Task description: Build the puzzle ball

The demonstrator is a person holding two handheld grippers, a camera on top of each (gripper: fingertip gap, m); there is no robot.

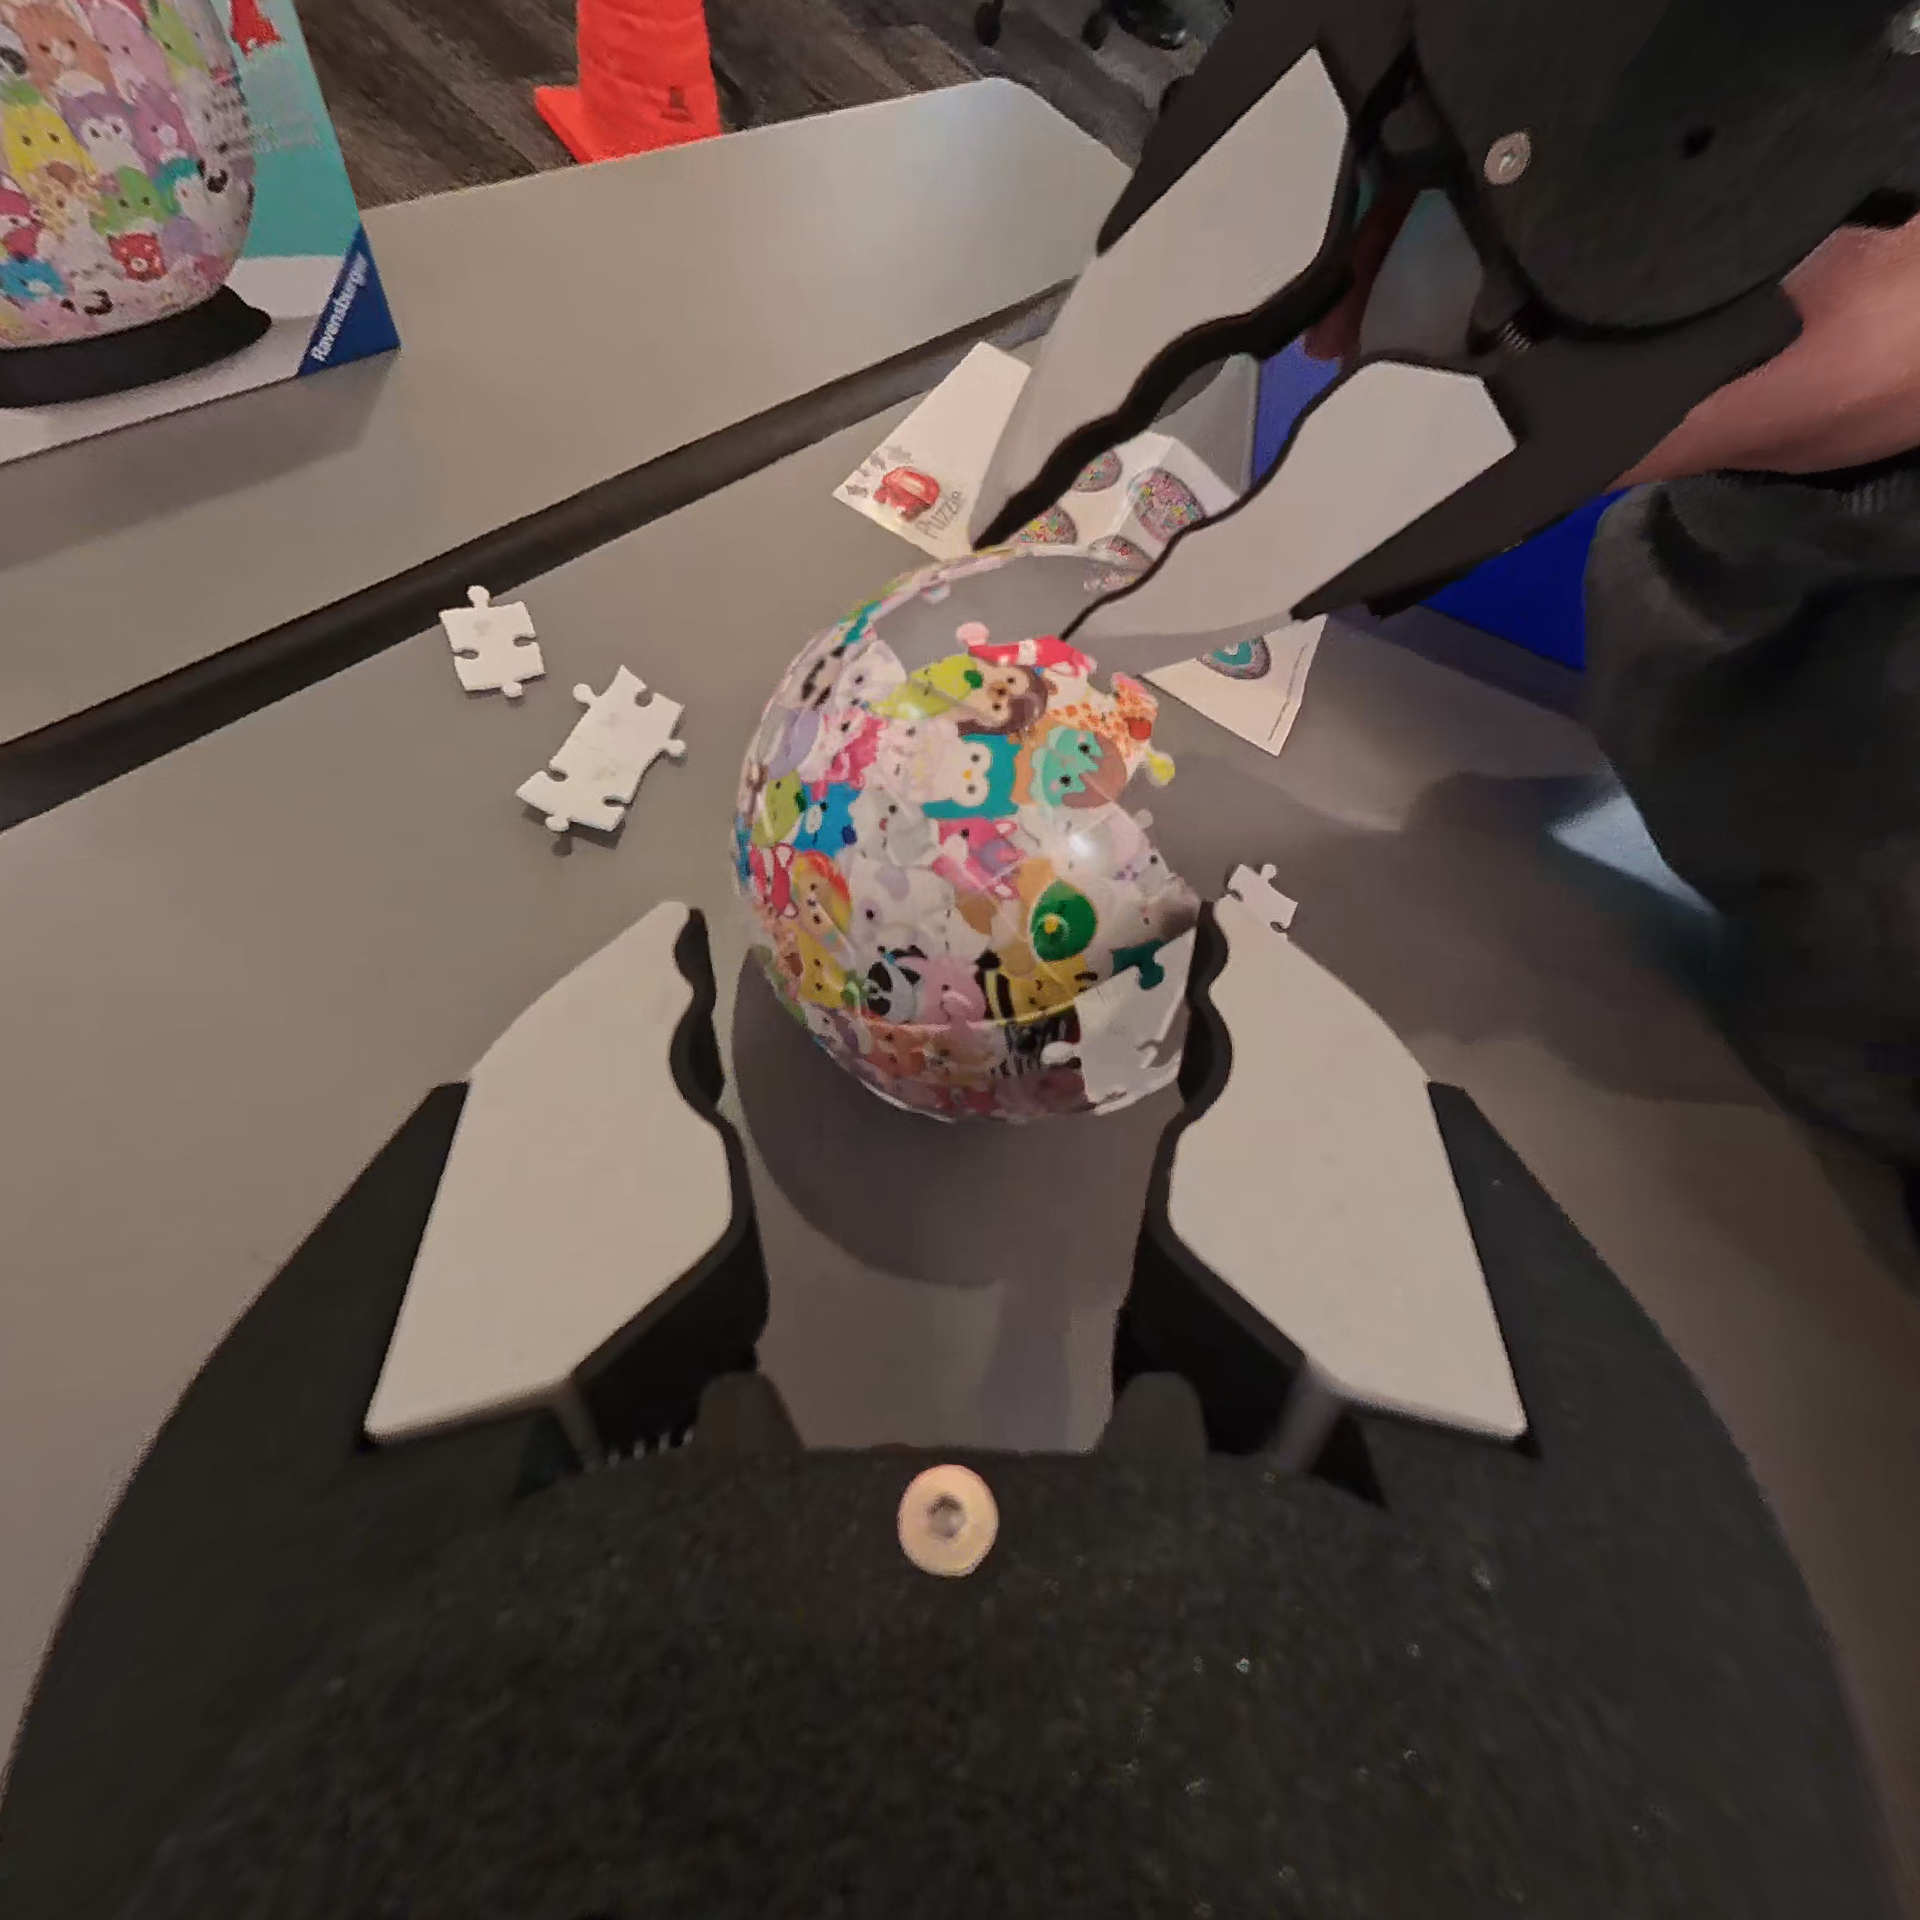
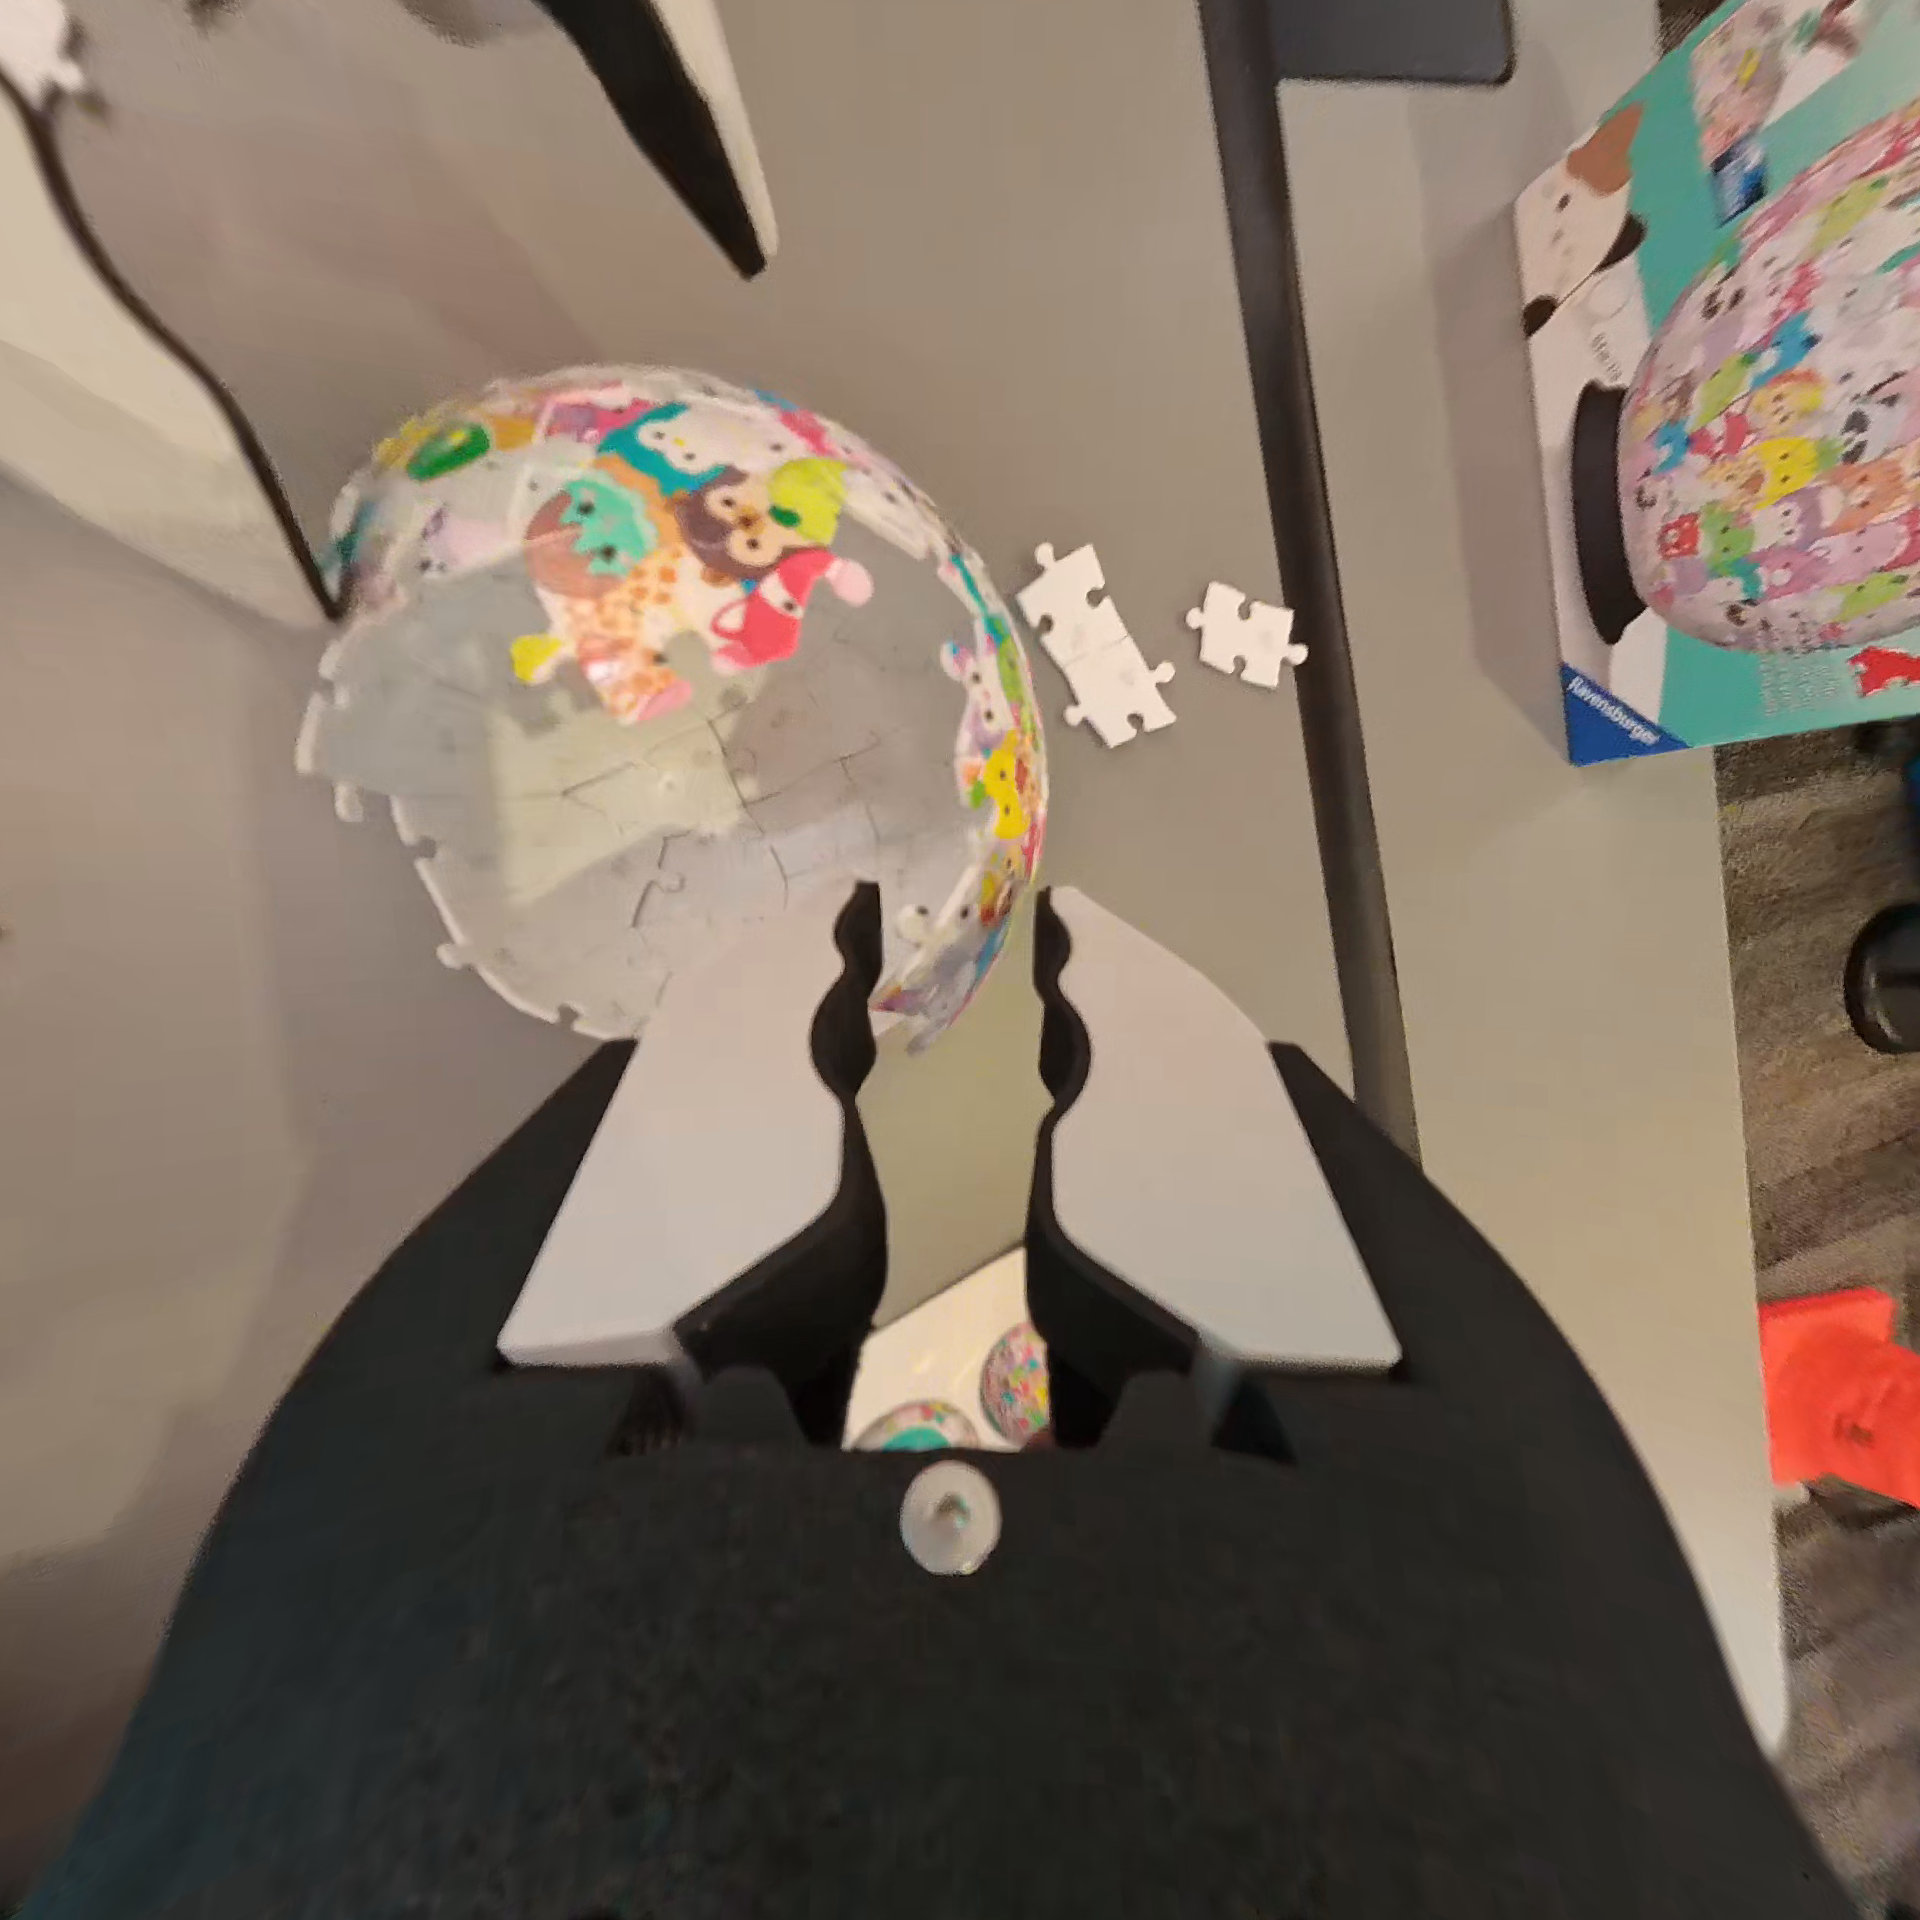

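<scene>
Two loose groups of white, face-down pieces lie on the grey bench (image 1: 312, 987), left of the ball: a single piece (image 1: 490, 641) and, just beside it, a joined pair (image 1: 605, 750). Far left on a second bench surface stands the puzzle box (image 1: 156, 187), with an orange cone (image 1: 639, 78) on the floor behind it.

Centre: the puzzle ball (image 1: 935, 862) is a partial shell, colour print outside, with a big gap at the top and on its right side. The right wrist view shows the pale inside of the shell through that gap. I can't tell whether it rests on the bench or is held slightly off it.

Left gripper (image 1: 951, 935): spread wide, fingers flanking the lower ball, the right one close against the shell edge; contact unclear. A small white piece (image 1: 1262, 896) sits at that fingertip; can't tell if it's held or lying on the bench.

Right gripper (image 1: 1029, 582): jaws straddle the shell's open rim, one finger inside and one outside, with a visible gap between them, so not clamped. Instruction sheet (image 1: 935, 468) lies beneath and behind it.

Step, my read: steadying and reorienting the shell between piece insertions, well past half built.

Next move probably calls for:
- a firm hold on the rim without flexing the shell
- picking the joined pair or the single piece, flipping it print-side out
- lining tabs up with the open edge and pressing in gently

Risk: squeezing the rim could pop neighbouring pieces loose.
</scene>
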